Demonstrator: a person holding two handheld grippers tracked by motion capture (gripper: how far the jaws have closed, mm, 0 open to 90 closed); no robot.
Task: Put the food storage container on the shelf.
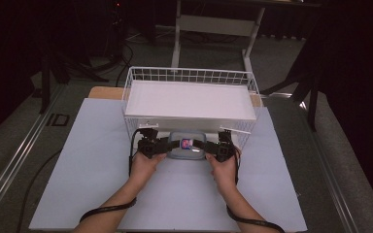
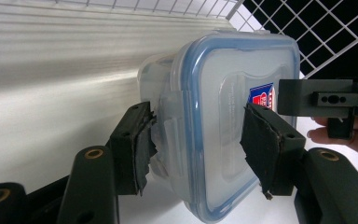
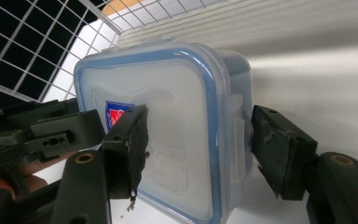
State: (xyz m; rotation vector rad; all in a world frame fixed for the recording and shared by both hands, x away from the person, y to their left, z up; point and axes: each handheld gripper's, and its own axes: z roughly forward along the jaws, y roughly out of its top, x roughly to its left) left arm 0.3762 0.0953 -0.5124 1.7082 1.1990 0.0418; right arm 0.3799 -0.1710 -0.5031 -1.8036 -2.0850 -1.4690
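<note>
A clear plastic container (image 1: 187, 145) with a blue-rimmed lid and a red-and-blue label is held just in front of a white wire basket (image 1: 190, 74). My left gripper (image 1: 166, 144) is shut on its left end. In the left gripper view, one pad presses the lid (image 2: 223, 107) and the other the side latch, with the left gripper (image 2: 196, 149) straddling the edge. My right gripper (image 1: 208, 147) is shut on the opposite end; the right gripper (image 3: 198, 149) has one pad on the lid (image 3: 168, 121) and one against the latch. The container is turned so its lid faces the person.
A white flat panel (image 1: 189, 99) covers the basket's inside. The basket stands at the far side of a pale table sheet (image 1: 92, 160). Cables trail from both forearms off the near edge. Dark floor, rails and a desk frame (image 1: 213, 24) lie beyond.
</note>
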